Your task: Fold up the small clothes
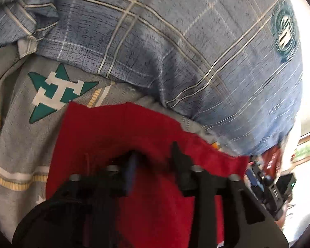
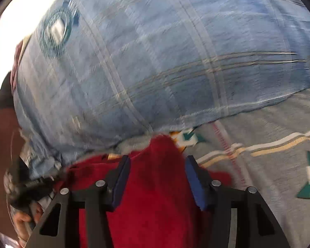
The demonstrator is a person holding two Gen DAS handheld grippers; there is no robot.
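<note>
Red cloth (image 1: 117, 136), soft and limp, fills six o'clock; we see left gripper (image 1: 155, 157) and right gripper (image 2: 158, 165) jaws part-open astride it; grip its edge.

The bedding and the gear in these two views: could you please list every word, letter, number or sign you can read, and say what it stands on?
"H": a white block letter on a green star, printed on the grey sheet.
Round green badge on the blue checked cover: too blurred to read.
Small white marking on the black device at the right edge, left wrist view: too small to read.
Red cloth: no text.
</note>
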